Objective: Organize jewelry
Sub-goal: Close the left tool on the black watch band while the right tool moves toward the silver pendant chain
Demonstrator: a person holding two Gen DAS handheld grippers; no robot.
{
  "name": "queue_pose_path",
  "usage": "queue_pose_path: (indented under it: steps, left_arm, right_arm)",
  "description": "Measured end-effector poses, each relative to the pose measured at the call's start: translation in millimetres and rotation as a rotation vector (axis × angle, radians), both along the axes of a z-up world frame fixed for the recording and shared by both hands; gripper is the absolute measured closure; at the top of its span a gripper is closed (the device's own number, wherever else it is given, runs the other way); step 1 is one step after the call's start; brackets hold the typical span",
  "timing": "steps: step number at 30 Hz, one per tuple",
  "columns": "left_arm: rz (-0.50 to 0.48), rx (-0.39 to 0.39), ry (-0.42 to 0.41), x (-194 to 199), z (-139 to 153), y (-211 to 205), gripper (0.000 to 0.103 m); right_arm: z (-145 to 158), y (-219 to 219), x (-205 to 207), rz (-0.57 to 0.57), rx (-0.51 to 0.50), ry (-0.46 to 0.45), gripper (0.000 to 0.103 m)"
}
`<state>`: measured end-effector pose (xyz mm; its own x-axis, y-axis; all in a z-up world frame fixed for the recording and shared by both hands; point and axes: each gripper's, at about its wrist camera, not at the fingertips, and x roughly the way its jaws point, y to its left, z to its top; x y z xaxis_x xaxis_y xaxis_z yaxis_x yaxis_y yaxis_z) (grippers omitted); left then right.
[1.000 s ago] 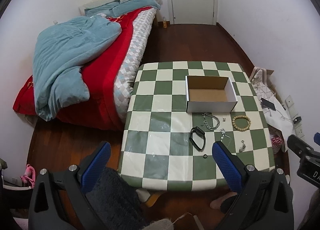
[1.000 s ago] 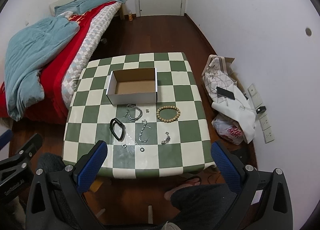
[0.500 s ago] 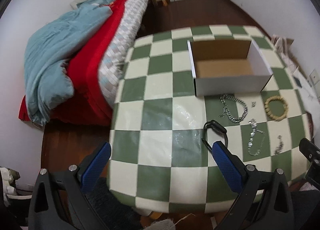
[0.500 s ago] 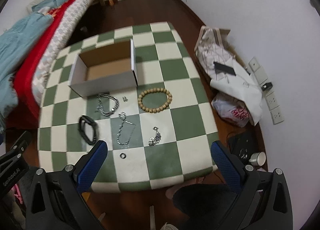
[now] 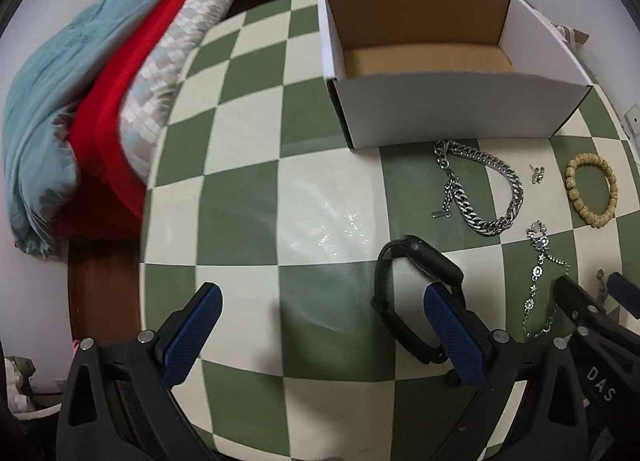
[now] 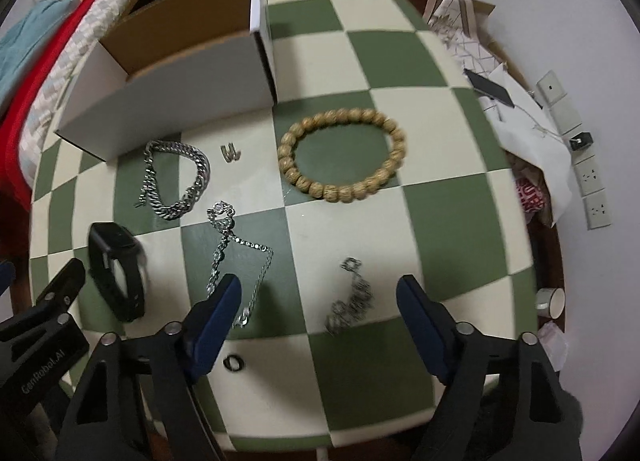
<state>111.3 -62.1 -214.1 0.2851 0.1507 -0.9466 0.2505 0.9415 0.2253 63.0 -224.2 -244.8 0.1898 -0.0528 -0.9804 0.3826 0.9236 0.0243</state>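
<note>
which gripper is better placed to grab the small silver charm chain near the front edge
Right. The open right gripper has the charm chain lying between its fingers; the left gripper sits over by the black band.

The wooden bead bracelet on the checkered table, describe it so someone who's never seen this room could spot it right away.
Start at the open white cardboard box on the green-and-cream checkered table. Just past the box's right front corner, on the person's side, lies the wooden bead bracelet, flat in a closed ring. It is the only tan, round-beaded piece; its neighbours are silver chains and a black band.
</note>
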Motion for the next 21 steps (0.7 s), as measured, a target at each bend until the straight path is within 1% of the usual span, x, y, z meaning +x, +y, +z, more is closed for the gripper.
queue_pose_path:
  steps: [3,4,6,7,8,9,10,11,12,13,14,15,16,17,18,19,20,21]
  left_arm:
    - [-0.001,-0.026,0.02,1.7,-7.1,-1.8,0.003]
    - [-0.004,-0.033,0.028,2.4,-9.9,-2.6,0.006]
    - [-0.009,-0.053,0.049,3.5,-14.4,-3.9,0.016]
    - [-0.008,-0.06,0.063,3.6,-17.9,-4.1,0.026]
    - [-0.007,-0.077,0.058,5.1,-18.2,-3.9,0.029]
    - [-0.005,-0.088,0.054,5.3,-17.8,-3.6,0.03]
    - [-0.008,-0.098,0.055,5.7,-17.9,-4.1,0.036]
    - [-0.011,-0.119,0.054,5.8,-16.9,-4.2,0.049]
    - [-0.015,-0.145,0.053,5.4,-15.4,-4.5,0.057]
    - [-0.019,-0.163,0.055,5.1,-14.5,-4.8,0.072]
    - [-0.023,-0.164,0.056,5.1,-13.7,-6.1,0.082]
    - [-0.03,-0.158,0.056,5.3,-13.2,-8.1,0.086]
    - [-0.033,-0.142,0.055,5.2,-13.2,-9.7,0.094]
    - [-0.036,-0.142,0.054,5.5,-13.2,-10.5,0.096]
    - [-0.036,-0.139,0.052,6.2,-13.4,-10.8,0.097]
    - [-0.037,-0.133,0.05,5.7,-13.3,-10.8,0.1]
    - [-0.038,-0.129,0.049,5.7,-13.6,-10.6,0.1]
    - [-0.036,-0.127,0.048,5.3,-13.6,-9.8,0.1]
  right_arm:
    - [-10.9,3.7,4.8,0.004,0.013,0.002,0.031]
    - [-12.4,6.0,6.1,0.008,-0.002,-0.002,0.032]
    - [-13.3,9.8,8.7,0.023,-0.023,-0.009,0.034]
    - [-13.9,11.7,9.8,0.029,-0.032,-0.009,0.036]
    - [-13.2,13.1,10.0,0.034,-0.034,-0.017,0.038]
    - [-12.6,14.8,10.5,0.038,-0.037,-0.022,0.042]
    - [-12.4,16.9,10.6,0.045,-0.04,-0.028,0.048]
    - [-11.3,18.7,10.7,0.049,-0.042,-0.032,0.051]
    - [-8.9,21.3,11.2,0.051,-0.042,-0.032,0.055]
    - [-8.6,23.5,10.6,0.056,-0.046,-0.037,0.061]
    - [-7.7,24.4,10.8,0.061,-0.048,-0.04,0.063]
    - [-7.1,25.2,11.3,0.067,-0.051,-0.043,0.068]
    - [-6.3,26.9,11.7,0.073,-0.053,-0.045,0.073]
    - [-5.6,28.6,11.9,0.078,-0.056,-0.047,0.076]
    - [-4.9,28.7,11.8,0.08,-0.059,-0.049,0.082]
    - [-4.4,29.8,11.1,0.081,-0.064,-0.052,0.088]
    - [-4.1,30.3,10.3,0.08,-0.065,-0.055,0.091]
    - [-4.2,28.8,10.2,0.077,-0.066,-0.057,0.097]
